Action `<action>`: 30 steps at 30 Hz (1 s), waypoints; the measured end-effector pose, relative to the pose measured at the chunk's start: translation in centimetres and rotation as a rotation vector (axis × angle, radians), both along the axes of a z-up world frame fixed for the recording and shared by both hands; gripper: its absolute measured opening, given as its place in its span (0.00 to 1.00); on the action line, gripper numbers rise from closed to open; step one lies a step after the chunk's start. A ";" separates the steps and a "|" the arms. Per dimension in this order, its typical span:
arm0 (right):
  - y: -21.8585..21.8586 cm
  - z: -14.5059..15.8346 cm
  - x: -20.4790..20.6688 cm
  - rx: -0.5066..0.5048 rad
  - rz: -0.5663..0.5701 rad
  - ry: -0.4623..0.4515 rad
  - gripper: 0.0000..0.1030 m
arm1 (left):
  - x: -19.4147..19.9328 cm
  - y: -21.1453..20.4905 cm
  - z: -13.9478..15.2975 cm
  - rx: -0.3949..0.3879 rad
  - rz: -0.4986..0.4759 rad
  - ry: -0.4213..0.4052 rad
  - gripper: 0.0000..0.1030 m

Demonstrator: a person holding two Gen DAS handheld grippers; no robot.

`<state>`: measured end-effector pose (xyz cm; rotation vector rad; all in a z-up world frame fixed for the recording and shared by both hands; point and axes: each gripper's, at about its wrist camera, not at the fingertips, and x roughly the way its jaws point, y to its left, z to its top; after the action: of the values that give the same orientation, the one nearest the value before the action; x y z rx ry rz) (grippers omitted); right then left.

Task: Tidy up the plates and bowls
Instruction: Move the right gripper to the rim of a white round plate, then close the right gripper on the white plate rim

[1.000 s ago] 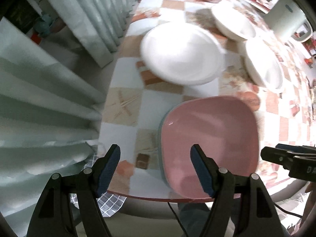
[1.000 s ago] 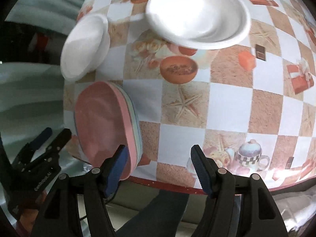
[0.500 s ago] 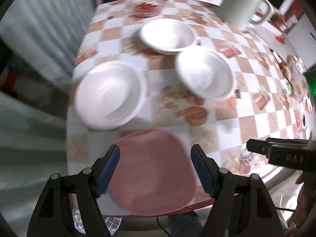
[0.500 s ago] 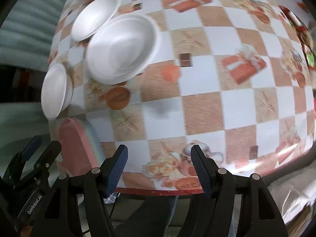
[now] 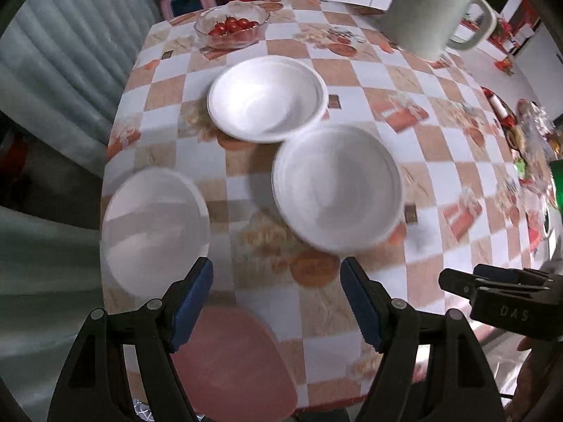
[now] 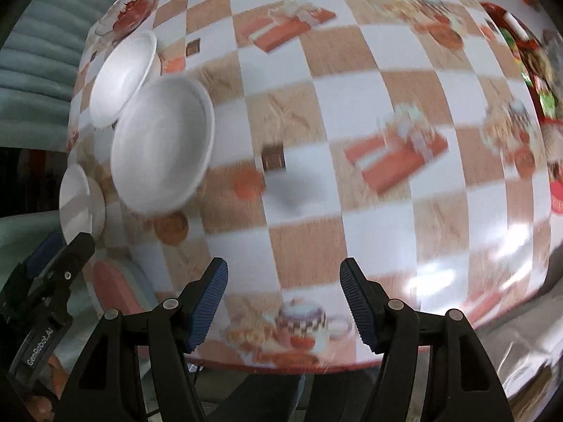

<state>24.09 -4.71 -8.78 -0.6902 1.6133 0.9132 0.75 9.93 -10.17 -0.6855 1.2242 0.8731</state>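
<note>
Three white bowls sit on the checkered table: a far one (image 5: 265, 98), a middle one (image 5: 337, 188) and a near left one (image 5: 155, 225). A pink plate (image 5: 232, 365) tops a small stack at the table's near edge, under my left gripper (image 5: 276, 302), which is open and empty above it. My right gripper (image 6: 283, 302) is open and empty over the table's near edge, right of the bowls (image 6: 162, 144). The pink stack (image 6: 112, 288) shows at the lower left of the right wrist view.
A glass bowl of cherry tomatoes (image 5: 232, 28) stands at the far edge. A large white jug (image 5: 436, 10) stands at the far right. Curtains (image 5: 63, 52) hang left of the table. The right gripper also shows in the left wrist view (image 5: 499, 299).
Both views have swung right and tilted up across the table. The pink stack has slid to the bottom of the left view and to the lower left of the right view. Both grippers stayed open.
</note>
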 end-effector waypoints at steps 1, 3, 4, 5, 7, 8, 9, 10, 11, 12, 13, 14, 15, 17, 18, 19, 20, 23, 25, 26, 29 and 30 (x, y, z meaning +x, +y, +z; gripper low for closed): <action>1.1 -0.2 0.3 -0.003 0.022 -0.005 0.65 | 0.5 0.6 -0.4 0.002 0.003 0.015 0.76; 2.5 -0.6 0.7 -0.007 0.046 -0.009 0.65 | 1.3 1.8 -1.0 0.002 0.012 0.033 0.76; 3.4 -0.8 0.9 -0.007 0.060 -0.009 0.65 | 1.7 2.4 -1.4 -0.001 0.017 0.041 0.76; 4.3 -1.1 1.0 -0.010 0.076 -0.011 0.65 | 2.0 2.8 -1.7 -0.004 0.020 0.048 0.76; 5.7 -1.7 1.3 -0.015 0.098 -0.010 0.65 | 2.6 3.8 -2.4 -0.007 0.028 0.061 0.76; 6.4 -2.0 1.5 -0.019 0.106 -0.005 0.65 | 2.9 4.2 -2.8 -0.012 0.033 0.070 0.76; 6.8 -2.2 1.6 -0.020 0.112 0.000 0.65 | 3.2 4.7 -3.3 -0.020 0.037 0.083 0.76; 7.4 -2.5 1.7 -0.022 0.117 0.004 0.65 | 3.3 5.2 -3.7 -0.026 0.041 0.089 0.76; 8.0 -2.9 1.7 -0.024 0.124 0.011 0.65 | 3.5 5.5 -4.0 -0.031 0.048 0.095 0.76; 8.6 -3.3 1.7 -0.029 0.133 0.012 0.65 | 3.6 5.9 -4.4 -0.038 0.054 0.102 0.76; 9.0 -3.5 1.7 -0.032 0.138 0.014 0.65 | 3.8 6.3 -4.7 -0.045 0.057 0.106 0.76; 9.6 -3.8 1.7 -0.032 0.146 0.022 0.65 | 3.9 6.6 -5.1 -0.051 0.059 0.113 0.76; 10.0 -4.0 1.6 -0.034 0.150 0.026 0.65 | 4.0 6.7 -5.3 -0.053 0.061 0.120 0.76; 10.8 -4.3 1.6 -0.033 0.157 0.034 0.65 | 4.3 7.2 -5.8 -0.065 0.065 0.127 0.76; 11.1 -4.4 1.5 -0.032 0.160 0.037 0.65 | 4.3 7.3 -6.0 -0.068 0.066 0.129 0.76; 11.6 -4.4 1.4 -0.027 0.162 0.036 0.65 | 4.4 7.5 -6.1 -0.068 0.071 0.134 0.76; 11.9 -4.1 1.5 -0.018 0.162 0.025 0.65 | 4.3 7.7 -6.2 -0.069 0.078 0.137 0.76; 12.6 -2.9 2.3 0.029 0.154 0.005 0.65 | 3.9 7.8 -6.1 -0.065 0.091 0.136 0.76; 12.8 -2.2 2.6 0.053 0.147 0.011 0.65 | 3.6 7.9 -6.1 -0.071 0.092 0.135 0.76; 13.1 -2.1 2.5 0.063 0.146 0.029 0.65 | 3.6 7.9 -6.3 -0.076 0.088 0.140 0.76; 13.5 -2.1 1.6 0.070 0.166 0.073 0.65 | 3.4 7.9 -6.8 -0.091 0.082 0.154 0.76; 13.9 -2.3 1.2 0.069 0.176 0.078 0.65 | 3.4 7.9 -6.9 -0.095 0.082 0.153 0.76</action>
<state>25.33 9.18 -11.04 -0.7651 1.6001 1.1306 4.14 17.86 -17.05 -0.7603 1.3890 0.9539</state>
